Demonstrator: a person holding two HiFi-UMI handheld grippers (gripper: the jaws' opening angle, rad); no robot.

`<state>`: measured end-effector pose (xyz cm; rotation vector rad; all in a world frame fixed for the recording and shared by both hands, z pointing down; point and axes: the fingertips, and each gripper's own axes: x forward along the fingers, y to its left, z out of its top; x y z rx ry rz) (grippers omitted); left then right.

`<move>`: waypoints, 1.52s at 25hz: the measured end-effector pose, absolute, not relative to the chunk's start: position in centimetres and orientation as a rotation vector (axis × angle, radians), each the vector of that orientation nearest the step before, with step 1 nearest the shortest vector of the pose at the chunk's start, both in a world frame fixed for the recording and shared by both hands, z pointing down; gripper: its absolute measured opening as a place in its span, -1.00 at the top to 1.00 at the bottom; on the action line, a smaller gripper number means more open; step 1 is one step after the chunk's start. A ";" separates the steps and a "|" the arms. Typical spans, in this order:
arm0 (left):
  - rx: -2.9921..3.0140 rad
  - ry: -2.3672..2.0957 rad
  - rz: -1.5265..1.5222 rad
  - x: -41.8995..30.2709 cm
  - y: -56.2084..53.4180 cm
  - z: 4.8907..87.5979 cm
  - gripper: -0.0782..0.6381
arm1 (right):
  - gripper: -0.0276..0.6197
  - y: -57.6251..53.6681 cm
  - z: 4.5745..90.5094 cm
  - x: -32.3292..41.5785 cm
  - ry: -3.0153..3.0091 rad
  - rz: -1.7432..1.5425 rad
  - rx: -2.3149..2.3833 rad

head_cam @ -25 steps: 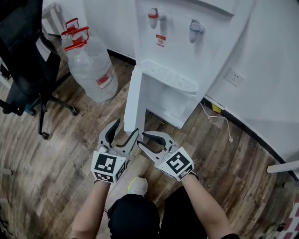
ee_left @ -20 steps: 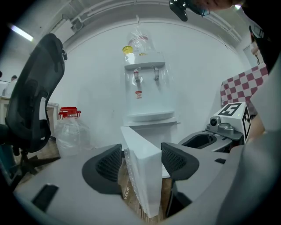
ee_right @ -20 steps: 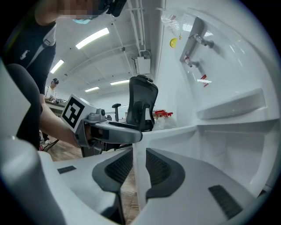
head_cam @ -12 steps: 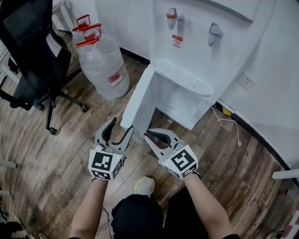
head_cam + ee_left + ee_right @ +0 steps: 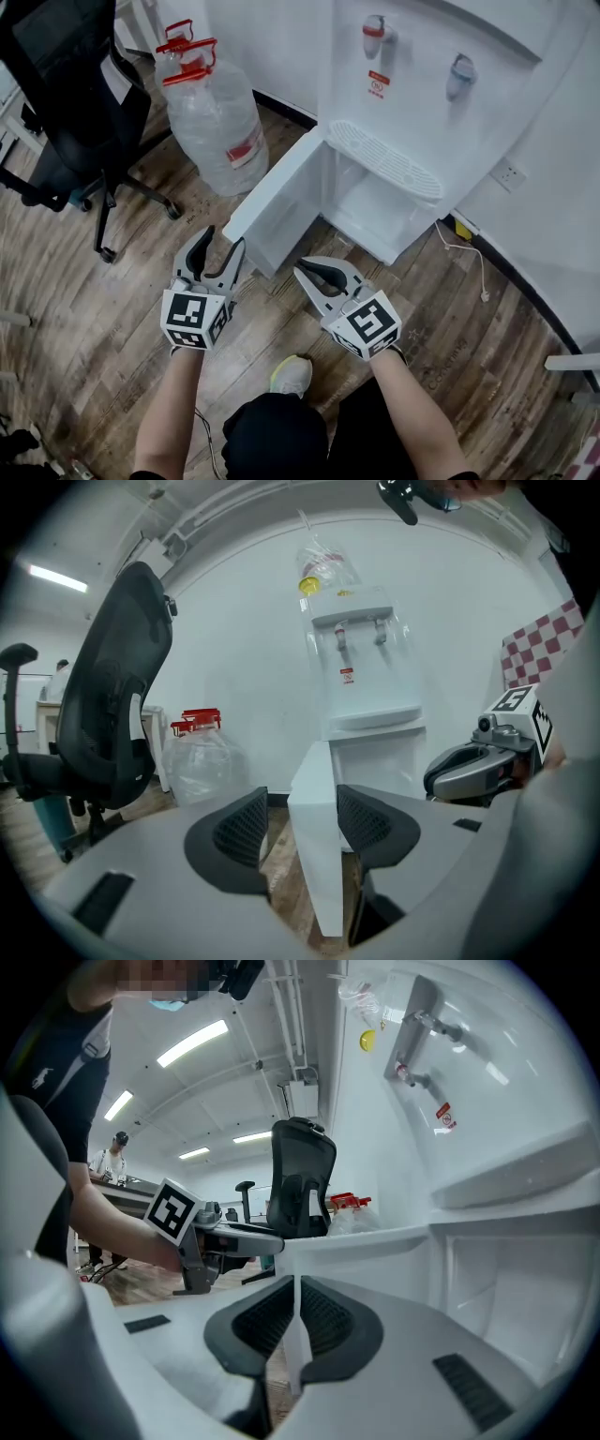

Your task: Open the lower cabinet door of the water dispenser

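The white water dispenser (image 5: 422, 56) stands against the wall. Its lower cabinet door (image 5: 281, 192) is swung wide out to the left, and the white compartment (image 5: 375, 202) behind it shows. My left gripper (image 5: 221, 244) is at the door's free edge. In the left gripper view the door edge (image 5: 314, 855) stands between the pads; the right pad (image 5: 367, 822) lies at its face and the left pad (image 5: 239, 829) is clear of it. These jaws have just been closing. My right gripper (image 5: 302, 270) hangs apart from the door, its jaws (image 5: 296, 1321) just closed, holding nothing.
A large clear water bottle (image 5: 216, 112) with red caps stands left of the dispenser. Further left is a black office chair (image 5: 66, 103). A white cord (image 5: 469, 258) trails on the wooden floor right of the dispenser, below a wall socket (image 5: 509, 174). The person's shoe (image 5: 291, 373) is under the grippers.
The door has swung further open to the left. My left gripper went left with its edge. My right gripper's jaws came together and it stayed about where it was.
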<state>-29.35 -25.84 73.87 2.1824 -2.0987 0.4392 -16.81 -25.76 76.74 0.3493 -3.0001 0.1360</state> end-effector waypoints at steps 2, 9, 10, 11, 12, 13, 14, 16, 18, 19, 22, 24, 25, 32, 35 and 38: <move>2.167 -2.115 0.443 -30.5 -26.1 73.9 0.13 | 0.80 -26.1 76.8 -17.0 -2.996 0.140 0.357; 2.121 -2.161 0.452 -33.5 -27.0 74.0 0.18 | 0.82 -27.4 76.6 -17.8 -3.000 0.148 0.392; 2.118 -2.165 0.457 -33.9 -27.2 74.0 0.19 | 0.82 -27.5 76.6 -18.0 -3.003 0.144 0.394; 2.115 -2.169 0.461 -34.3 -27.3 74.0 0.19 | 0.82 -27.6 76.5 -18.2 -3.006 0.142 0.395; 2.112 -2.173 0.464 -34.7 -27.5 74.1 0.19 | 0.82 -27.6 76.5 -18.3 -3.007 0.142 0.397; 2.109 -2.176 0.470 -35.1 -27.7 74.1 0.19 | 0.82 -27.6 76.5 -18.5 -3.007 0.143 0.399; 2.106 -2.180 0.479 -35.5 -27.8 74.1 0.20 | 0.82 -27.6 76.5 -18.6 -3.006 0.144 0.398; 2.102 -2.188 0.504 -36.2 -28.2 74.0 0.21 | 0.82 -27.5 76.6 -18.7 -3.004 0.142 0.394; 2.094 -2.200 0.518 -36.9 -28.6 74.0 0.22 | 0.82 -27.5 76.6 -18.7 -3.001 0.144 0.399; 2.088 -2.207 0.522 -37.3 -28.8 74.0 0.22 | 0.82 -27.6 76.6 -18.6 -2.999 0.147 0.404; 2.066 -2.226 0.528 -38.2 -29.5 74.0 0.26 | 0.82 -27.7 76.7 -18.4 -2.994 0.154 0.415; 2.052 -2.236 0.530 -38.7 -29.9 74.0 0.29 | 0.82 -27.8 76.8 -18.2 -2.991 0.154 0.419; 2.045 -2.239 0.531 -38.9 -30.1 74.1 0.30 | 0.82 -27.9 76.8 -18.1 -2.991 0.155 0.423; 2.001 -2.242 0.526 -39.7 -30.8 74.7 0.37 | 0.83 -28.4 77.0 -17.6 -2.981 0.154 0.453; 1.992 -2.250 0.516 -39.6 -30.9 74.6 0.40 | 0.83 -28.5 77.1 -17.4 -2.977 0.156 0.458; 1.987 -2.256 0.513 -39.5 -30.6 74.4 0.40 | 0.83 -28.4 76.8 -17.2 -2.984 0.157 0.459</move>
